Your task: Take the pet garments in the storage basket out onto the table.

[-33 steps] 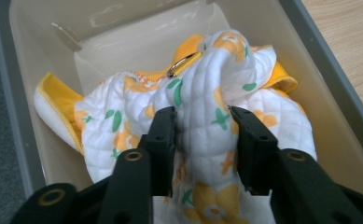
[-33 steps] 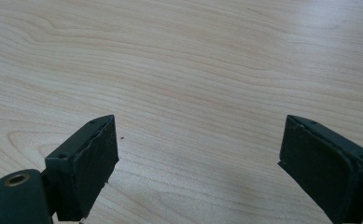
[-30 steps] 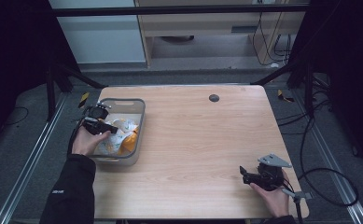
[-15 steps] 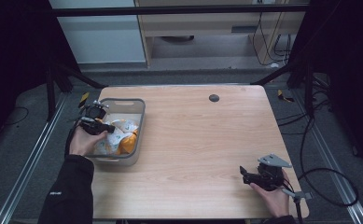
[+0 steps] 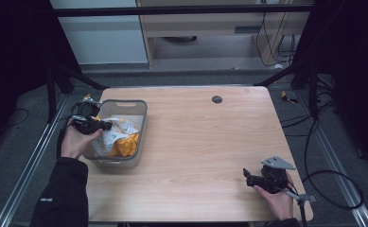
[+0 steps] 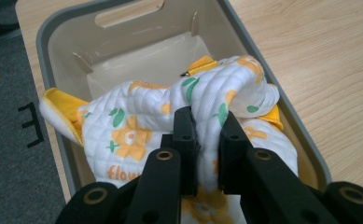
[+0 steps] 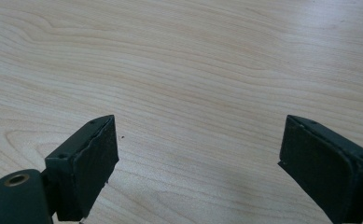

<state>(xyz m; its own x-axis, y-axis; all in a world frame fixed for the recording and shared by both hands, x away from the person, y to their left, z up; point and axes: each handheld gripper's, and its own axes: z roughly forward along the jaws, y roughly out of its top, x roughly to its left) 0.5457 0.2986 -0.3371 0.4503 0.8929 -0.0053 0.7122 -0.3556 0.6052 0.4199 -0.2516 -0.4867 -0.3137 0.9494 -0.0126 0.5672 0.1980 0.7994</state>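
Left gripper (image 5: 92, 124) is over the near-left corner of the grey bin (image 5: 141, 124), and its jaws have just been closing — now they're clamped on a raised fold of the quilted cloth (image 6: 170, 100), white with orange flowers and green leaves, yellow trim at the edges. From the left gripper view the fold stands pinched right between the two black jaws, the rest of the cloth spreading out ahead of them and down into the bin (image 6: 123, 35). One yellow-edged corner drapes over the bin wall to the left of the jaws; beyond the cloth, the bin's pale floor shows bare.

Over on the other side, the right gripper (image 5: 253, 179) sits low on the table (image 5: 205, 142) near its front right corner, well apart from the bin. Its jaws stand wide apart, nothing between them but bare wood grain (image 7: 198, 116).
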